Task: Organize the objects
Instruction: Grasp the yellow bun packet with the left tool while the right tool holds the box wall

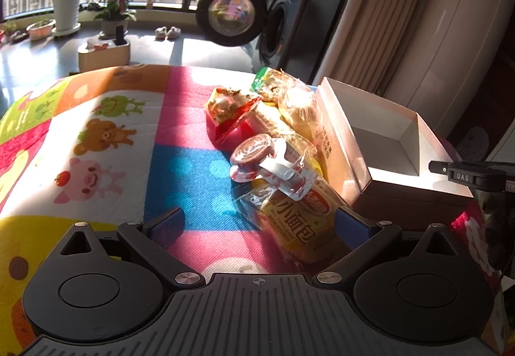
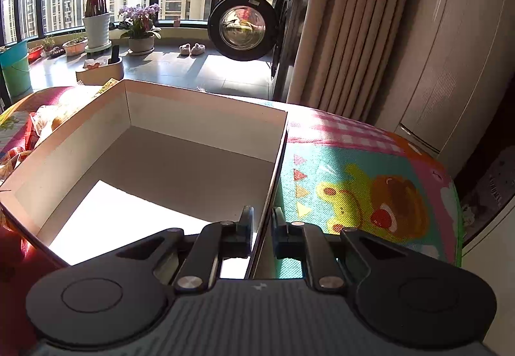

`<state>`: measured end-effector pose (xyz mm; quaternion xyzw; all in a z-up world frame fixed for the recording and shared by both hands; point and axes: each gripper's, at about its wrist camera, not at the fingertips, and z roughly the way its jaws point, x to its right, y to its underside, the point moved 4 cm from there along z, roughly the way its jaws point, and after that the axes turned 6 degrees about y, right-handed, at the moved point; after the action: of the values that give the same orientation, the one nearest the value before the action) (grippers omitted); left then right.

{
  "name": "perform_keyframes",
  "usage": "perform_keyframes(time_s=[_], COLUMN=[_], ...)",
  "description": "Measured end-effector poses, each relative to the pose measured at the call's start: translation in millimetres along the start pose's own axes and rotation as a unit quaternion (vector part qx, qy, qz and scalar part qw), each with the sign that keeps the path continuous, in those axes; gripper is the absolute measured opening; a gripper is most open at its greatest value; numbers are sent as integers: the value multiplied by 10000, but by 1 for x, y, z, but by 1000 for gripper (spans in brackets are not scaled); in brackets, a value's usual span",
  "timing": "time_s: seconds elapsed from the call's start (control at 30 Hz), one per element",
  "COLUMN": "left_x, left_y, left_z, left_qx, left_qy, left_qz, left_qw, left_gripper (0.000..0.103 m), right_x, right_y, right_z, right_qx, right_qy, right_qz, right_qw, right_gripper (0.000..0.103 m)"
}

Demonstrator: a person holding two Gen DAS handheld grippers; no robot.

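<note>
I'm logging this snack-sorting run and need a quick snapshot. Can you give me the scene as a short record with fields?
surface: cartoon-print mat
container: open white box, nothing seen inside
snacks: wrapped pile beside the box, outside it
nearest snack: yellow bread packet, between the left gripper's fingers
on top of it: swirl roll cake packet
left gripper: open, nothing gripped
right gripper: shut on the box's right wall
progress: no snack in the box yet
</note>
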<state>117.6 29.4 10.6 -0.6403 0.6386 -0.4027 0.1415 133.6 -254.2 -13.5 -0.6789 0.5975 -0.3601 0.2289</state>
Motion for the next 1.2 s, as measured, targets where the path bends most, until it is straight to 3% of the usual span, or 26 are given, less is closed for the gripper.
perform_keyframes(time_s=[0.13, 0.3, 0.37, 0.5, 0.67, 0.7, 0.77, 0.8, 0.83, 1.0, 1.2], left_x=[24, 45, 42, 29, 10, 6, 1, -2, -3, -5, -11], left_y=[-10, -15, -11, -3, 8, 9, 9, 6, 4, 0, 8], left_z=[3, 26, 35, 32, 26, 23, 18, 17, 15, 26, 27], left_qx=[87, 80, -72, -131, -192, -195, -211, -211, -174, -65, -2], left_qy=[9, -524, -759, -757, -1220, -1149, -723, -479, -371, -776, -770], left_qz=[176, 579, 774, 815, 1231, 1198, 956, 791, 682, 858, 794], left_qw=[9998, 9969, 9941, 9937, 9847, 9859, 9926, 9955, 9968, 9933, 9939], left_gripper=[102, 102, 102, 103, 102, 98, 82, 70, 65, 69, 69], right_x=[4, 19, 23, 32, 21, 20, 16, 13, 8, -8, -25], right_y=[-4, 3, 6, 9, 22, 22, 22, 22, 23, 21, 15], right_z=[5, 7, 5, 6, 9, 7, 4, 2, 0, -8, -14], right_qx=[167, 251, 298, 368, 475, 494, 462, 470, 475, 483, 530], right_qy=[-30, -106, -31, -3, 125, 117, -66, -114, -140, -219, -215], right_qz=[-47, -1, -59, 61, -19, -1, -6, -64, -146, -294, -429], right_qw=[9998, 9996, 9995, 9993, 9988, 9987, 9989, 9988, 9987, 9982, 9974], right_gripper=[10, 11, 11, 11, 11, 11, 11, 11, 11, 11, 11])
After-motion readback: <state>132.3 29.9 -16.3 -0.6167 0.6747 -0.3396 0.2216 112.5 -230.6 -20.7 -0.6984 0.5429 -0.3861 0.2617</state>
